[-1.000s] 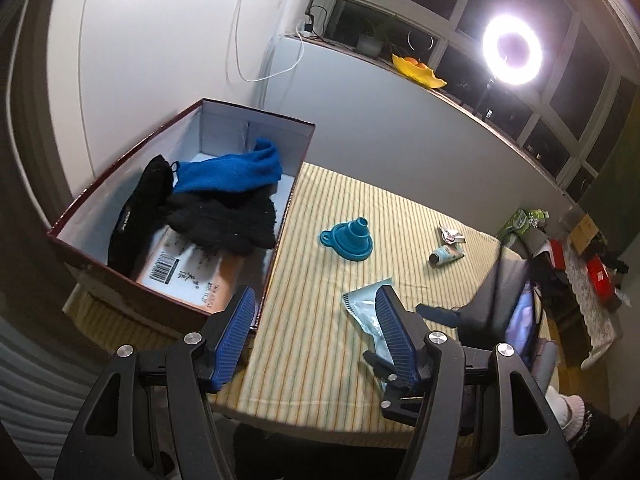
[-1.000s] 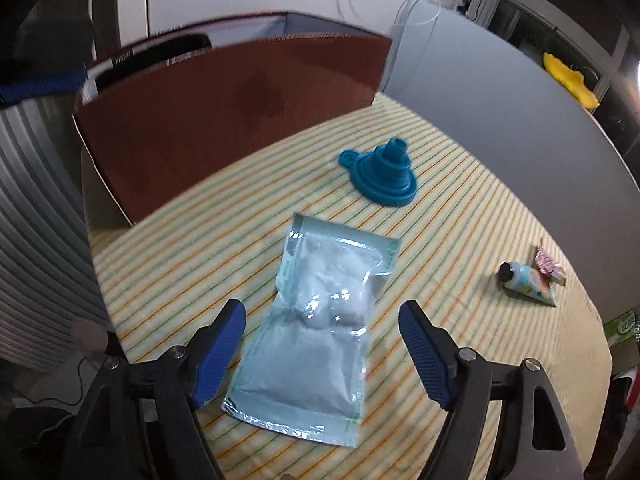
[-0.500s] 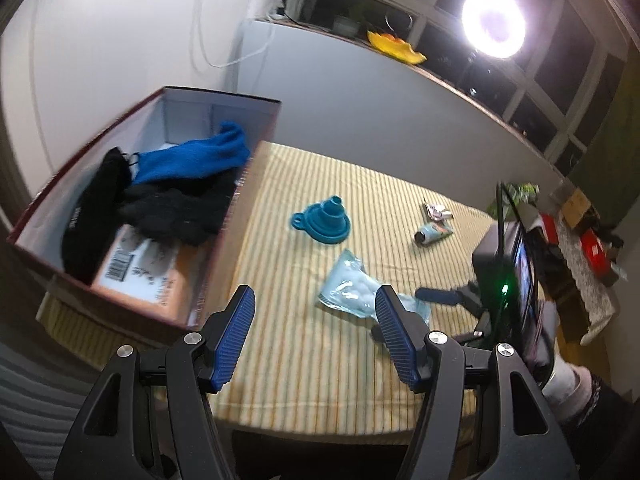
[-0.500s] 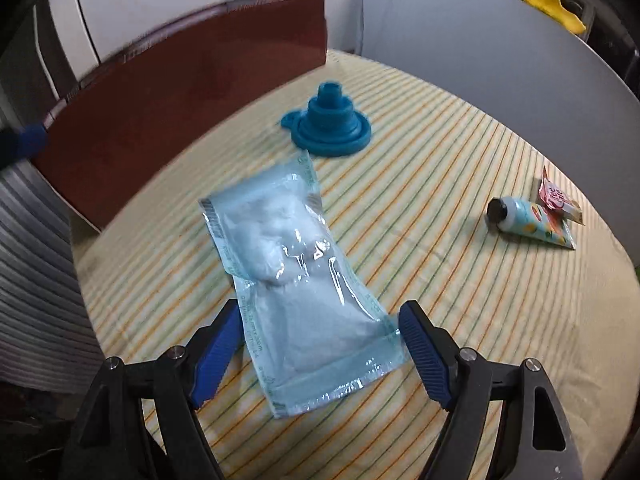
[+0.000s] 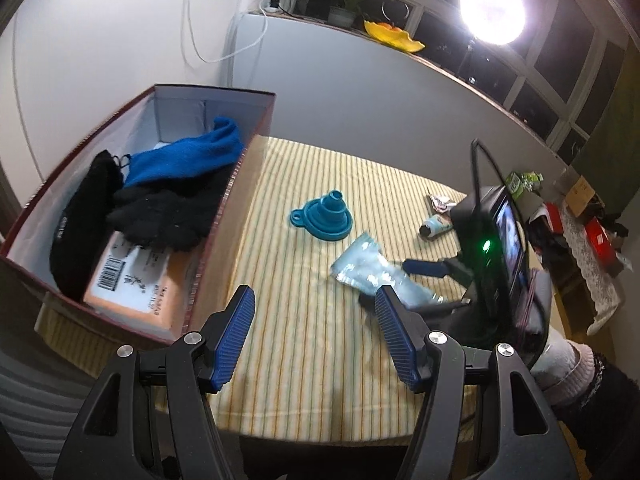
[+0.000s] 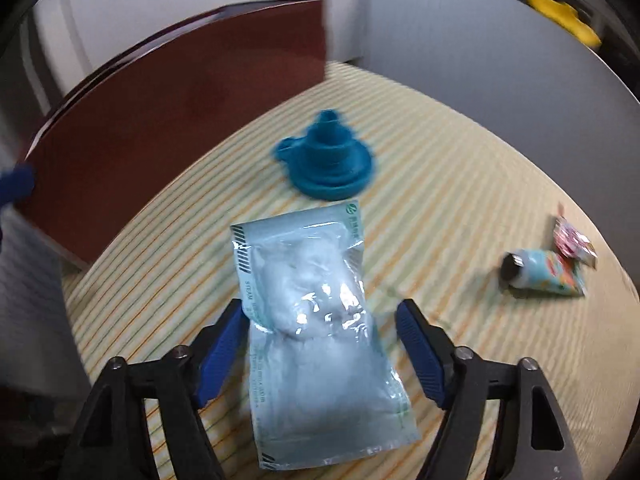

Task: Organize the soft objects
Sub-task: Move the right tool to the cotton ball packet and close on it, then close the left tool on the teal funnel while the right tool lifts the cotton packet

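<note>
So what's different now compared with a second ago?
The right hand-held gripper has moved in over the cotton packet, which now lies between its closing jaws, not yet pinched. The left hand-held gripper swung slightly, open and empty. Box, funnel and tube stayed put.

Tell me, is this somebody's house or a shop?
Most likely a room in somebody's home. There is a table with a striped tablecloth, potted plants on the windowsill, and a box holding a blue knitted thing and black gloves. A ring light suggests someone is filming.
</note>
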`<action>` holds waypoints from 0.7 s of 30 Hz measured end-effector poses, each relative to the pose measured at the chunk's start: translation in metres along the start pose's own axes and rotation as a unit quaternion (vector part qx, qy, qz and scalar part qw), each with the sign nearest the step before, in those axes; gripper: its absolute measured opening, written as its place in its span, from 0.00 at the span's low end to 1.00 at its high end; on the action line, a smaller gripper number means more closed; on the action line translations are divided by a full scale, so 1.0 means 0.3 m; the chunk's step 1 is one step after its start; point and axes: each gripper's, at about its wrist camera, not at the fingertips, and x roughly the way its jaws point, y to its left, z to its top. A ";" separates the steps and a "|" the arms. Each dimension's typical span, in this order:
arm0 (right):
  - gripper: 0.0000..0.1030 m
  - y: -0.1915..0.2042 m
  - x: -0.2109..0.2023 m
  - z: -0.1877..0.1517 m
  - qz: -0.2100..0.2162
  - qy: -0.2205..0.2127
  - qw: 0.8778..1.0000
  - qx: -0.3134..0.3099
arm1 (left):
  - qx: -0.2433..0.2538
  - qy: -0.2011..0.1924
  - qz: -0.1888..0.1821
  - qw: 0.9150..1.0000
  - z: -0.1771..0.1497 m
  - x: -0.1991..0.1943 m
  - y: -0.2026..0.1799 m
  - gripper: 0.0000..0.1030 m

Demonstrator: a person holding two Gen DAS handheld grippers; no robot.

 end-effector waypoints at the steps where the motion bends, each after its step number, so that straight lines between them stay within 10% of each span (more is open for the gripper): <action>1: 0.62 -0.015 -0.003 -0.001 0.000 -0.002 1.000 0.010 | 0.003 0.003 -0.001 1.000 0.002 0.010 -0.007 0.60; 21: 0.56 -0.197 -0.087 -0.106 -0.013 0.000 0.999 0.046 | 0.069 0.006 0.018 0.997 0.149 0.346 -0.191 0.60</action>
